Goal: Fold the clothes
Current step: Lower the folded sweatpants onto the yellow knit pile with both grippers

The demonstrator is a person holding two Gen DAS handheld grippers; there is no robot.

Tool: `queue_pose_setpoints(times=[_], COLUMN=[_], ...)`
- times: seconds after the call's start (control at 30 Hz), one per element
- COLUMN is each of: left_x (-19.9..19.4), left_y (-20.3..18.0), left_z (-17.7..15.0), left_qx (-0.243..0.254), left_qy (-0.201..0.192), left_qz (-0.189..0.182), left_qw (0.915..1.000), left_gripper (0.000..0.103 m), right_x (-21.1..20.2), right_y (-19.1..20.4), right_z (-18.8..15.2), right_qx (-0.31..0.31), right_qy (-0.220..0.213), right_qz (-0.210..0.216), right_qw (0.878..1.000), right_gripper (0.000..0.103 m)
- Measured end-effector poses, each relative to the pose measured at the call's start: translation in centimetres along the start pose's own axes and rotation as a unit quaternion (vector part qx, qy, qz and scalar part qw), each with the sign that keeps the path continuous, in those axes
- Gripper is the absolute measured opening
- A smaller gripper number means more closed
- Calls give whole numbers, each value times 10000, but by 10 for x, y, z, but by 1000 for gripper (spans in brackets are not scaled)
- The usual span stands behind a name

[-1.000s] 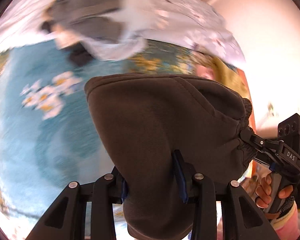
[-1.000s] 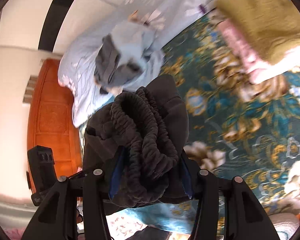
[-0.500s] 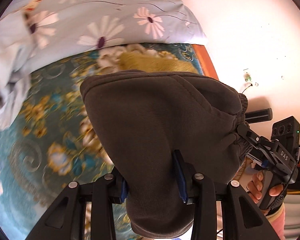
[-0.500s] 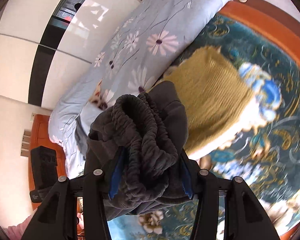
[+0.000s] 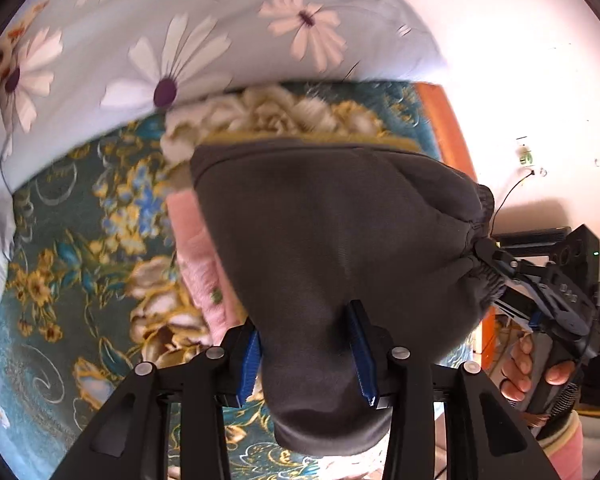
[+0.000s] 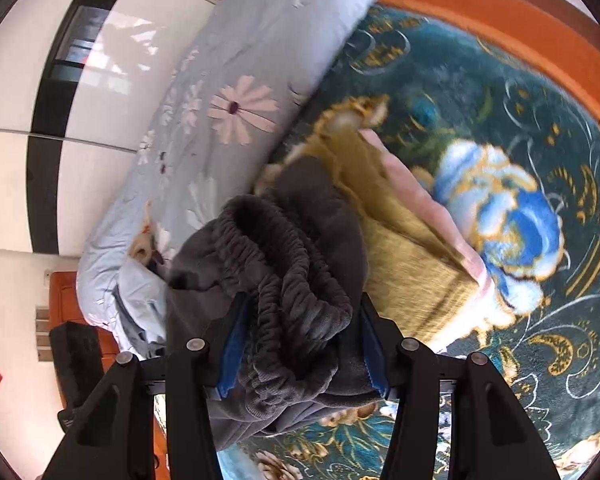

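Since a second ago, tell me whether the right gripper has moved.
Yes. The right gripper, clamping the grey pants, has swung toward the folded yellow garment, now right ahead; the quilt has slid left.

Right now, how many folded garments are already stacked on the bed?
2: a mustard knitted garment lying on a pink fleecy one, beyond the held dark grey trousers. More may be hidden beneath.
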State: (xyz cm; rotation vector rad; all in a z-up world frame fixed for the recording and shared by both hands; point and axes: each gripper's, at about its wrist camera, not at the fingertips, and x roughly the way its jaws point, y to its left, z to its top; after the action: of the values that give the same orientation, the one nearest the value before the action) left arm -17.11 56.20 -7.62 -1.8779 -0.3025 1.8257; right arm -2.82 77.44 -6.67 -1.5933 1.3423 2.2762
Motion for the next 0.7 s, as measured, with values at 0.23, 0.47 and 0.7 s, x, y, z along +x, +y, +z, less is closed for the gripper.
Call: queue_pose_setpoints(times=[0.23, 0.47, 0.7], left_x=[-12, -46, -40], left_y=[1, -1, -50], left_z=[-14, -37, -52], left_qx=[211, 562, 1497], left_qy=[-94, -750, -854], left_qz=[-66, 524, 582], left_qw=[9997, 9942, 9833], left_gripper=[51, 51, 51], right_x=[-10, -61, -53], right_y=[-5, 9, 51], right_z=[-2, -15, -46], right_qx=[-141, -573, -1163], right_qy=[-74, -858, -793], right_qz=[101, -30, 617], right_qw=[9998, 9947, 9881], right_gripper=[56, 56, 56])
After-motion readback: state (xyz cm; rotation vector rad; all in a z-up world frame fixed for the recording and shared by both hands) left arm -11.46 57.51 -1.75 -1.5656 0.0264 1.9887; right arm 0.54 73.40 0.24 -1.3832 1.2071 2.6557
